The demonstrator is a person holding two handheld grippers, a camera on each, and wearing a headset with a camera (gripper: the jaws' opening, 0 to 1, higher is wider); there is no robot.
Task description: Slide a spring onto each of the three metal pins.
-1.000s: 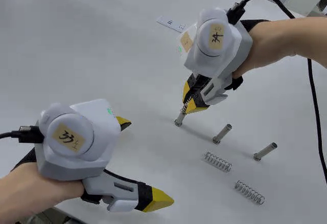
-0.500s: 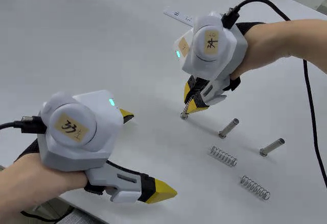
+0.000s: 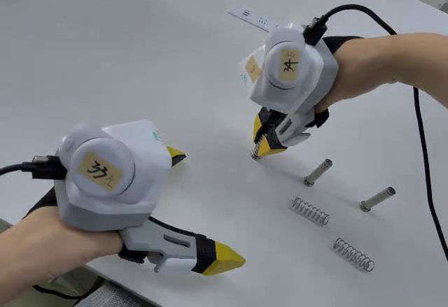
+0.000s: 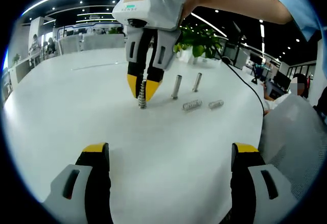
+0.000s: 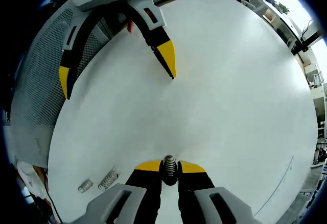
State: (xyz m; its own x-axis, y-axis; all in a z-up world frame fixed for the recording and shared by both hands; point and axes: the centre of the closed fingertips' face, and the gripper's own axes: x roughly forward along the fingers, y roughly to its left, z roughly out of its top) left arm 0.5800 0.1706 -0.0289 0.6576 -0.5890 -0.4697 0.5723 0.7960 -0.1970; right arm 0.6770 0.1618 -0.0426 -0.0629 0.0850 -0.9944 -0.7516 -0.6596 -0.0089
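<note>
Your right gripper (image 3: 262, 146) clenches the light, squashy spring (image 5: 169, 167) across its coils near the nearest bare pin (image 3: 317, 172), so pinch gently; your left gripper (image 3: 203, 206) gapes open, well apart from it.

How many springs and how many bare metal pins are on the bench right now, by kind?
Springs: 3, namely 2 loose springs and 1 held spring in the right tongs
Bare pins: 2
Total: 5

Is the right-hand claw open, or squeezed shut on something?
Shut on a spring: the right claw has its yellow tips pressed against both sides of the coils.
</note>
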